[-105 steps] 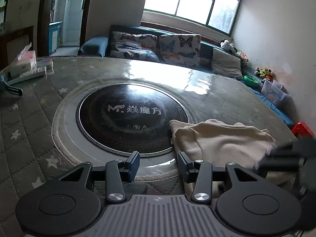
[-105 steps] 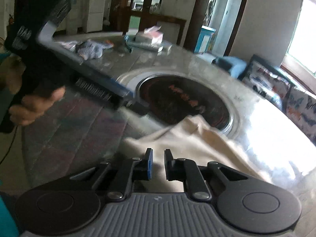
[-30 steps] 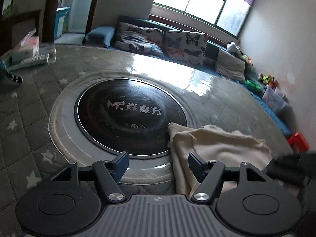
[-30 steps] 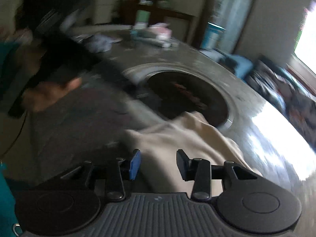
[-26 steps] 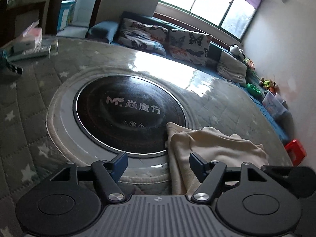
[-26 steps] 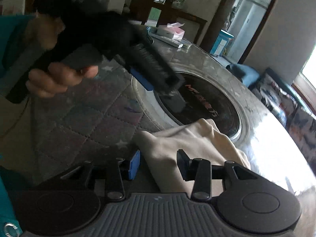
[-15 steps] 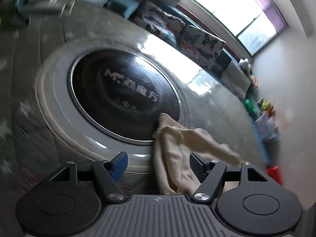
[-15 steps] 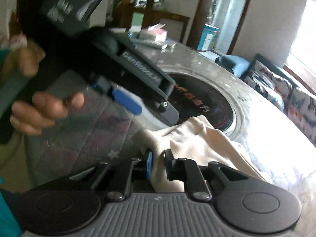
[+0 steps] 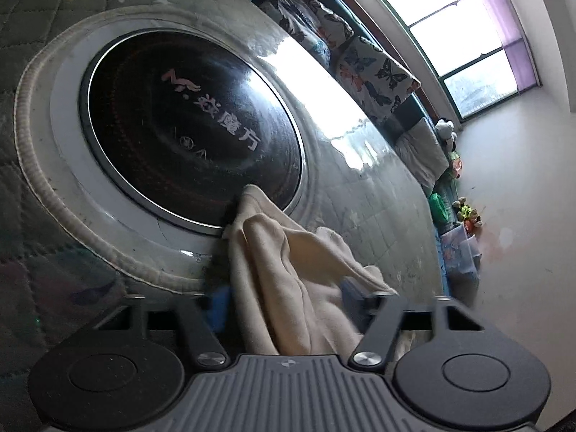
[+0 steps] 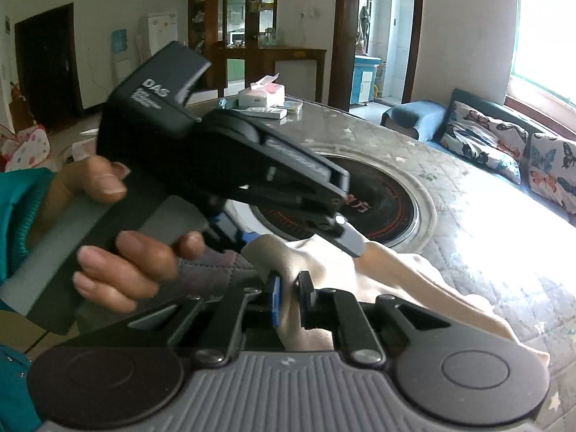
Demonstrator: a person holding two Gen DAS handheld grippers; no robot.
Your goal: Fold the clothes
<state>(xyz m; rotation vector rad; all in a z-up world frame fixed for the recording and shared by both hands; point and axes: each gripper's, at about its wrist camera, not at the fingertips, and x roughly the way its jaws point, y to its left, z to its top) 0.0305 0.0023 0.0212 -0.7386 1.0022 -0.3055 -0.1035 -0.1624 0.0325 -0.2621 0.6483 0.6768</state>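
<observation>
A cream garment [image 9: 288, 273] lies bunched on the round table, one corner on the rim of the black glass hob [image 9: 190, 126]. My left gripper [image 9: 284, 298] is open, its jaws wide on either side of a raised fold of the cloth. My right gripper [image 10: 289, 295] is shut on a fold of the same cream garment [image 10: 396, 280]. In the right wrist view the left gripper's body [image 10: 223, 165] and the hand holding it hover just left of and above the cloth.
The quilted star-patterned table cover [image 9: 46, 57] surrounds the hob. A tissue box [image 10: 261, 93] and flat boxes sit at the table's far edge. A sofa with butterfly cushions [image 10: 504, 144] stands beyond the table, under the window.
My left gripper has tilted and dropped onto the garment, its open jaws now straddling a fold. My right gripper stays shut on the cloth, which is drawn up slightly.
</observation>
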